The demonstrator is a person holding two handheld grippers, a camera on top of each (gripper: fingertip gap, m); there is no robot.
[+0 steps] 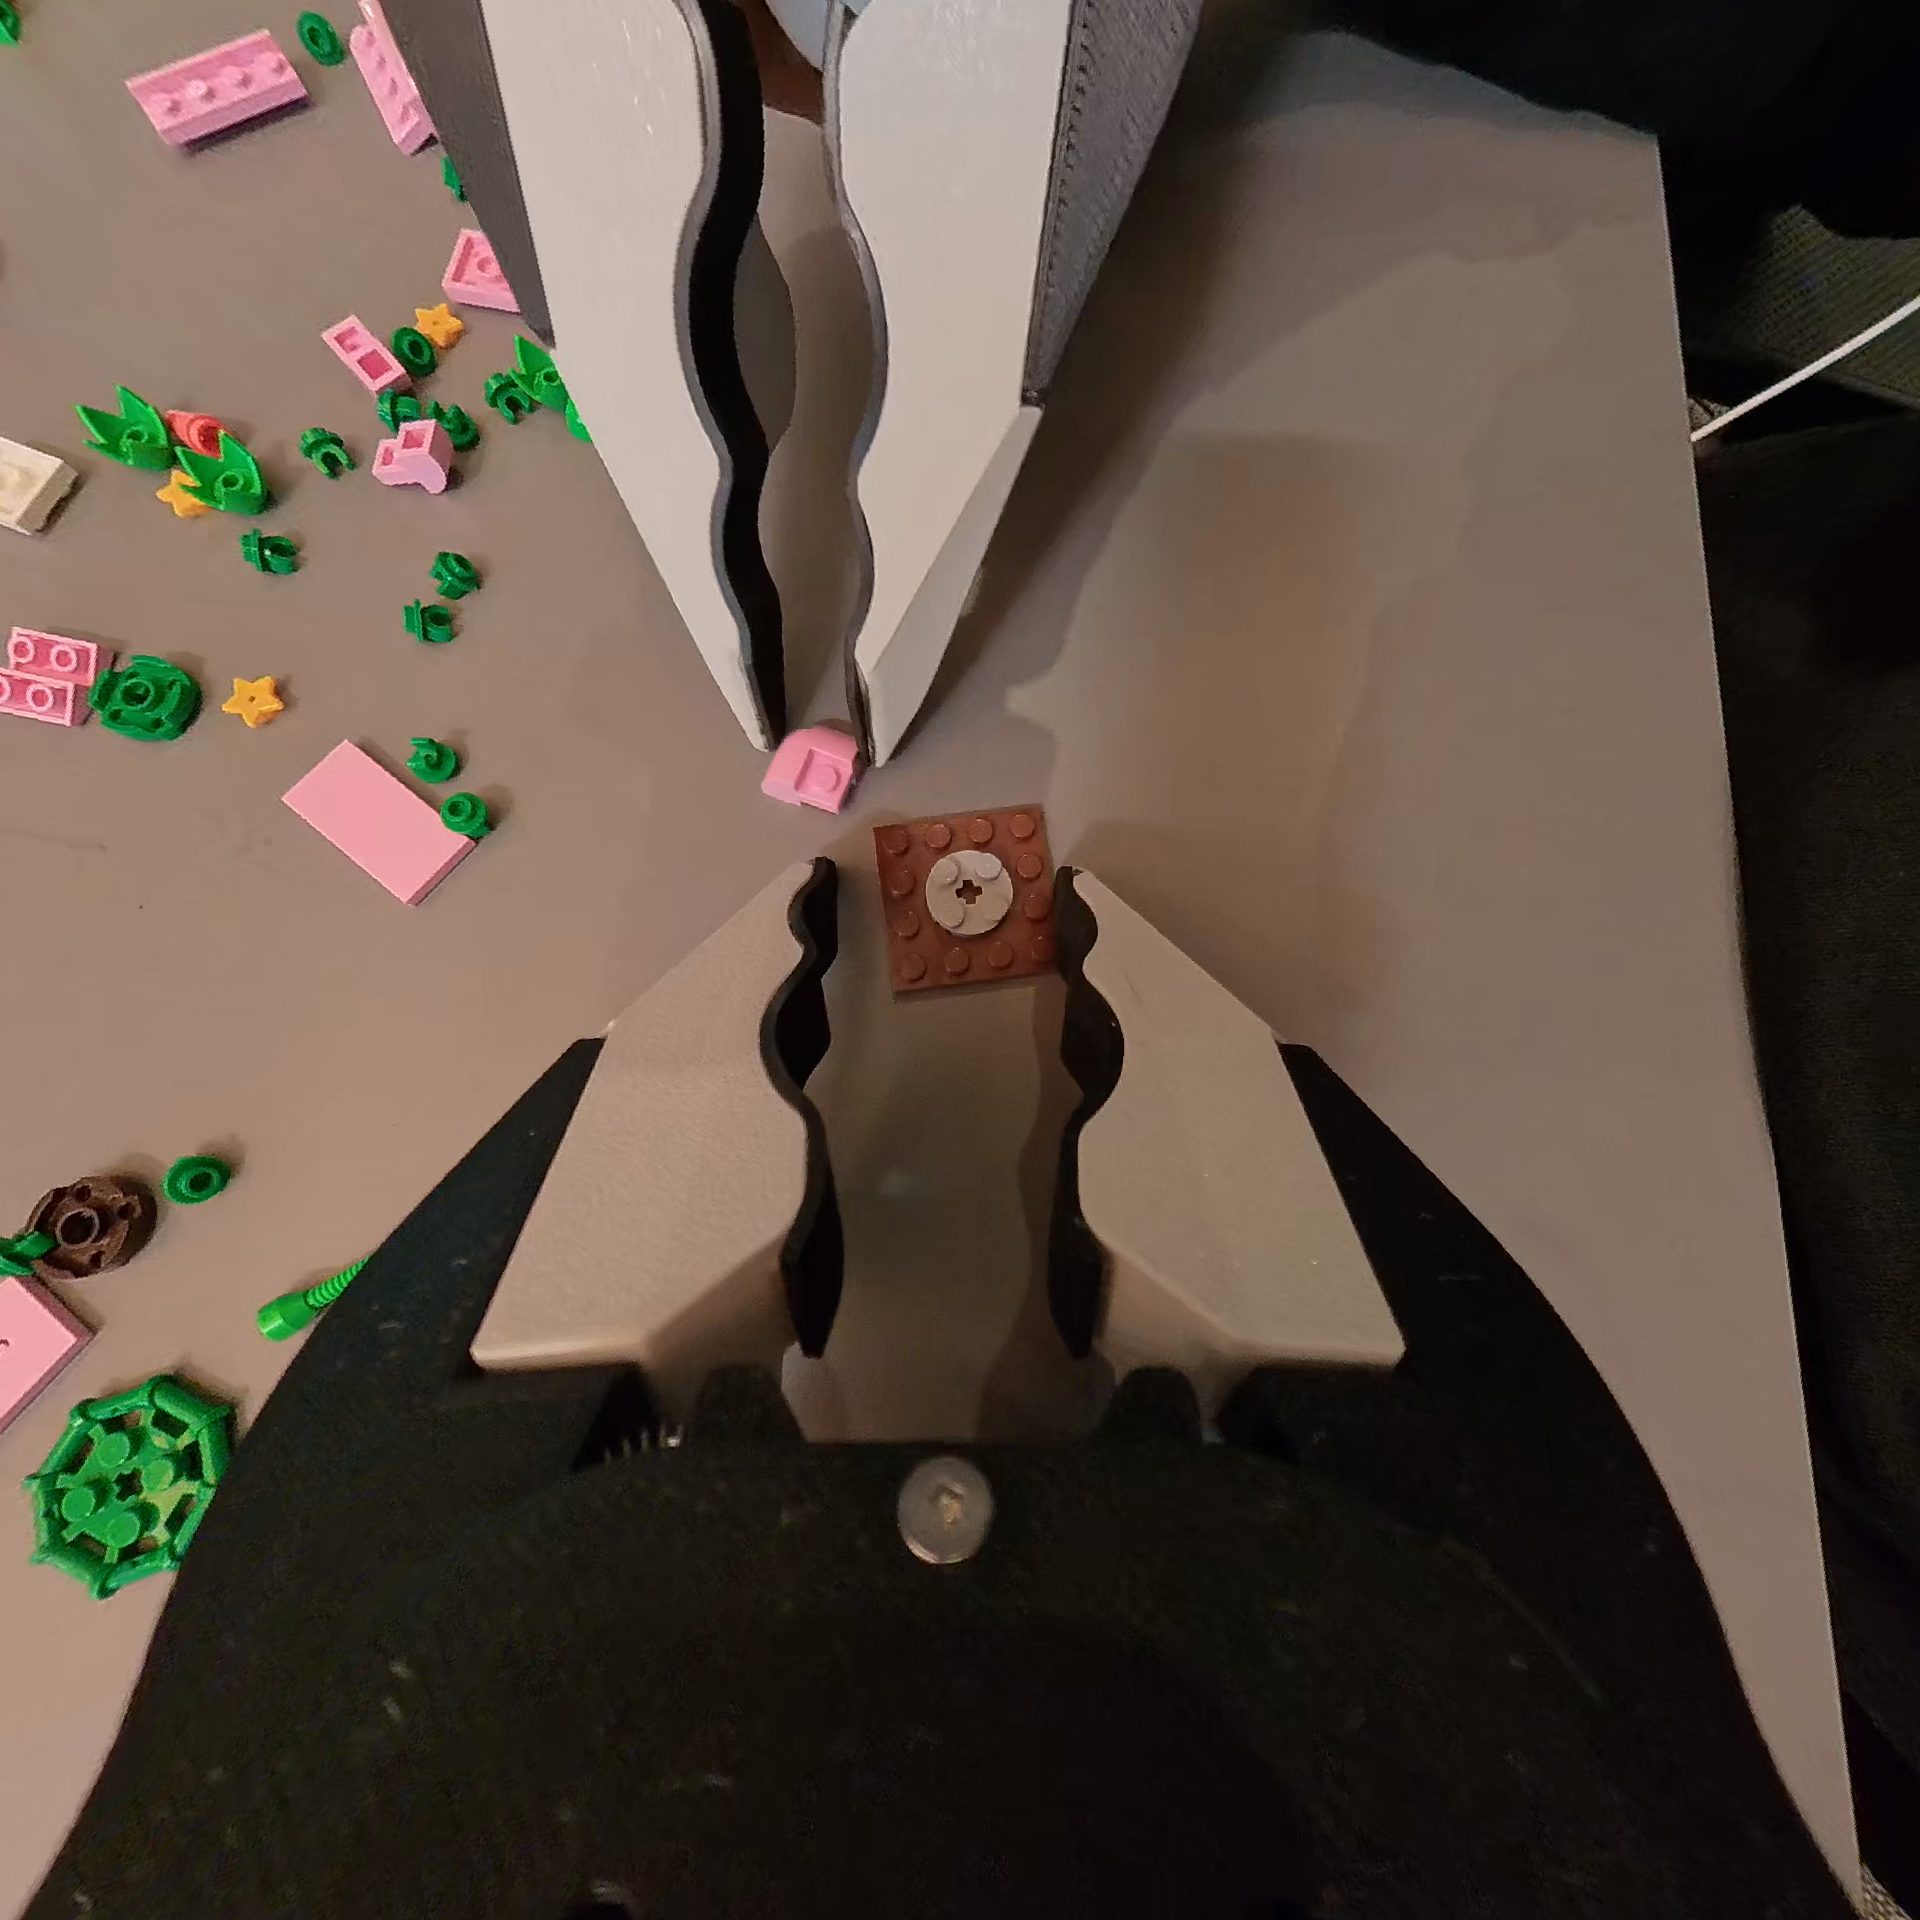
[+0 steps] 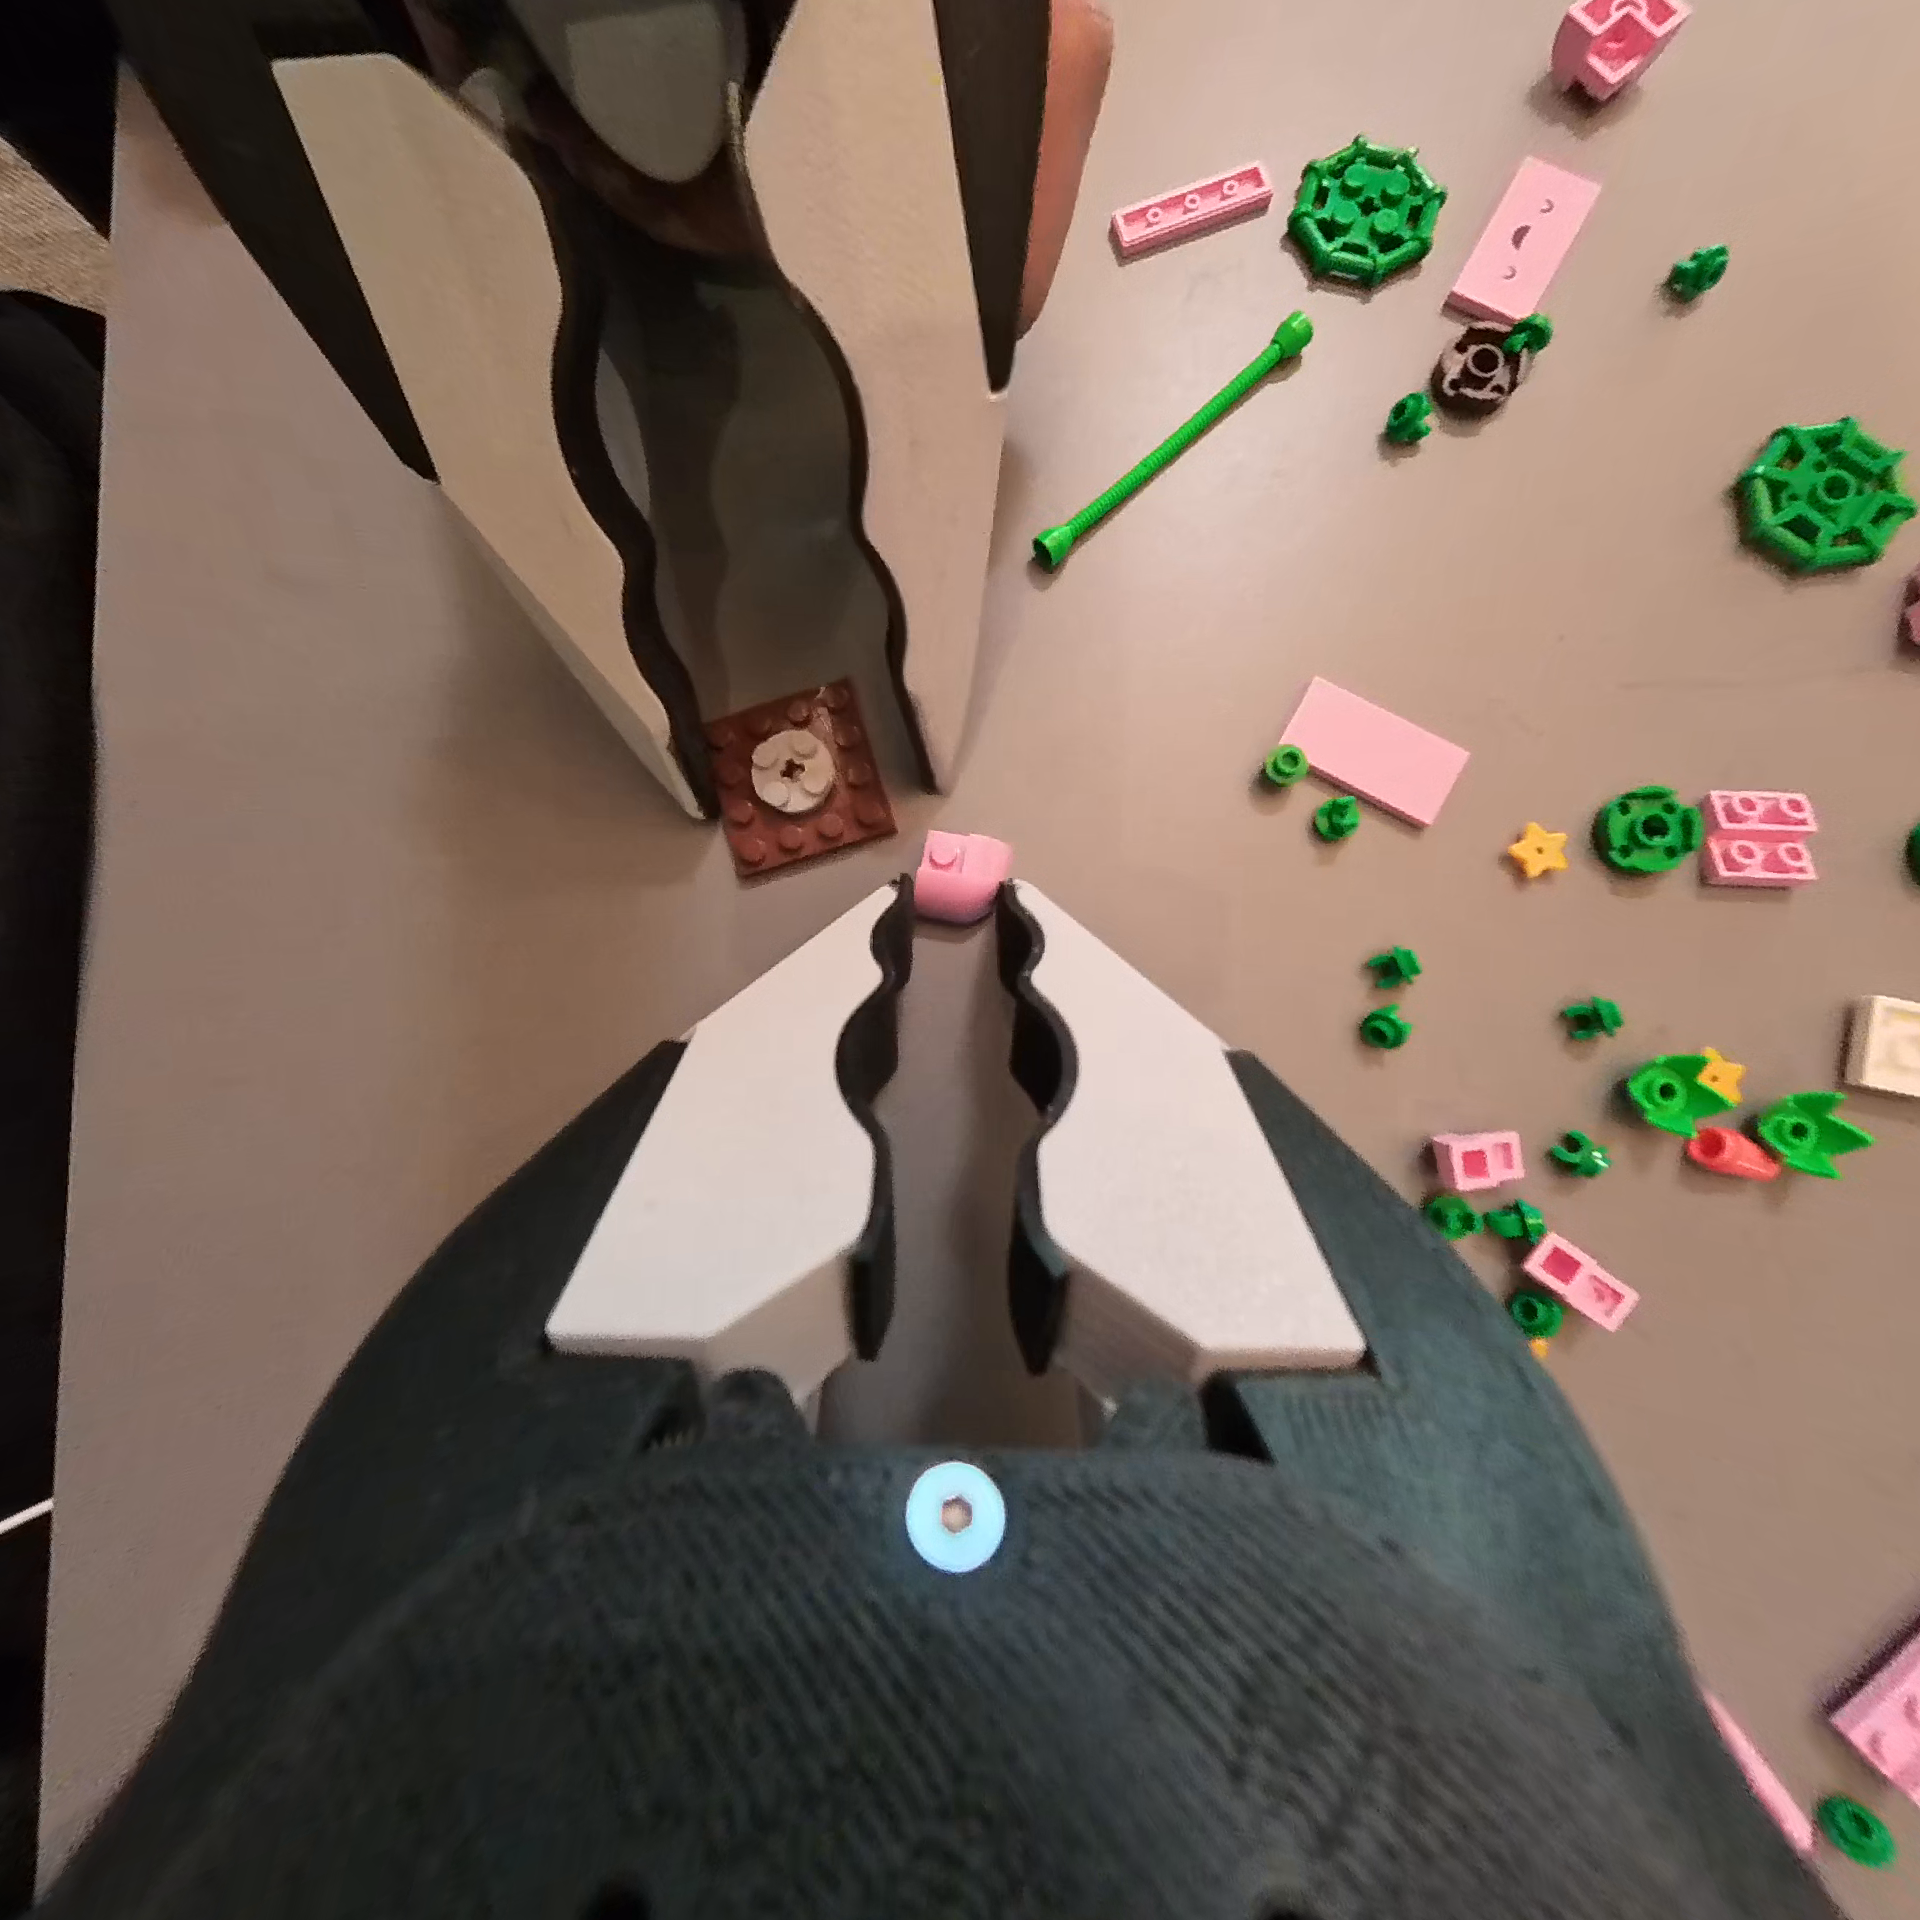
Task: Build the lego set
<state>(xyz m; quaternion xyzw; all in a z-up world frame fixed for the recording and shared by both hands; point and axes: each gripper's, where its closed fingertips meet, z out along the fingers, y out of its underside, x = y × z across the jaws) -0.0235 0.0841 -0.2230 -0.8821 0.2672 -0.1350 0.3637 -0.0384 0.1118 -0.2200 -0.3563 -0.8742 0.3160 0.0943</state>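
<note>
A brown square plate with a grey round piece on its middle lies flat on the grey table. My left gripper is open, its fingertips on either side of the plate at table level. My right gripper is shut on a small pink brick and holds it at the fingertips just beside the plate's corner. In the left wrist view the right gripper comes in from the top with the pink brick at its tips.
Loose pieces are scattered on one side of the table: a flat pink tile, pink bricks, green web discs, a green rod, small green studs and yellow stars. The table edge runs close to the plate.
</note>
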